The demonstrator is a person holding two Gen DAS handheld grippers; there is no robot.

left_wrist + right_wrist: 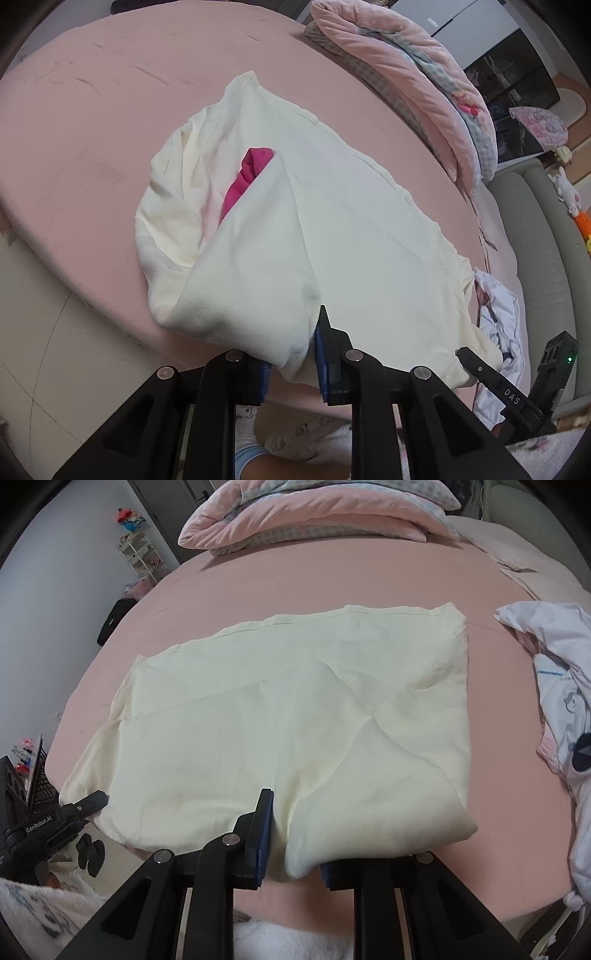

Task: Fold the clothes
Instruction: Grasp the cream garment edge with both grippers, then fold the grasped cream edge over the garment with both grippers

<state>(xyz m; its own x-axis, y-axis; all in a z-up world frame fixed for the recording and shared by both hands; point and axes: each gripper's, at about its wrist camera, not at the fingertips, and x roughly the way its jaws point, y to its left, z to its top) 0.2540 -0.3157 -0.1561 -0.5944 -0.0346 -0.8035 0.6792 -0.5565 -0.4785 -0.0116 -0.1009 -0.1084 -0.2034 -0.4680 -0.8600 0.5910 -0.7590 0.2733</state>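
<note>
Both grippers, left and right, pinch bunched near edge of cream ribbed knit garment; left side lifted, exposing magenta cloth inside fold.

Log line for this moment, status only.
left gripper: shut on cream garment | right gripper: shut on cream garment | bed

A folded pink quilt is lying at the far end of the pink bed sheet. A grey sofa is standing beside the bed, with stuffed toys sitting on it. A small white shelf rack is standing against the wall.
</note>
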